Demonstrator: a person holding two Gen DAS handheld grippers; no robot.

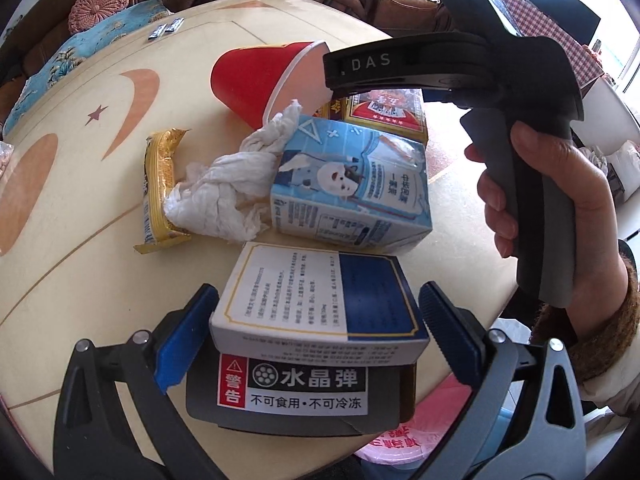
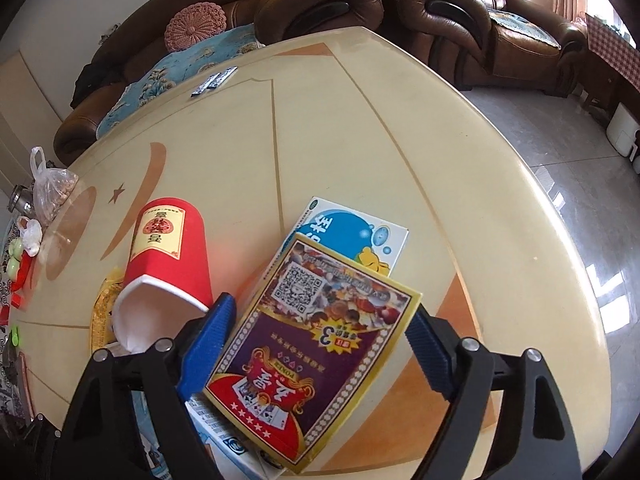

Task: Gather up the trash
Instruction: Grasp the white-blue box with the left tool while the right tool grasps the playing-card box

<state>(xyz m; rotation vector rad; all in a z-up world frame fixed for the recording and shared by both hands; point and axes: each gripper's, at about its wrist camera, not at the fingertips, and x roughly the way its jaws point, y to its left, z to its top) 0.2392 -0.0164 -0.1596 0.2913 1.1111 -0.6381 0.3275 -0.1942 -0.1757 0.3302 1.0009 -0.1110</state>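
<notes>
In the left wrist view my left gripper (image 1: 318,312) is shut on a white and dark blue box (image 1: 320,300), held over a black box with a warning label (image 1: 296,392). Beyond lie a light blue carton (image 1: 352,188), crumpled white tissue (image 1: 236,192), a gold wrapper (image 1: 160,188) and a tipped red paper cup (image 1: 260,80). In the right wrist view my right gripper (image 2: 320,332) is shut on a playing-card box (image 2: 316,356), held above the table. The red cup (image 2: 168,256) lies to its left. A white and blue box (image 2: 352,232) lies behind it.
The round cream table (image 2: 360,120) has its edge close on the right. Brown leather sofas (image 2: 440,12) stand behind it. Plastic bags (image 2: 52,192) sit at the far left. Two small packets (image 2: 214,80) lie at the far side. A pink bin (image 1: 404,440) is below the table edge.
</notes>
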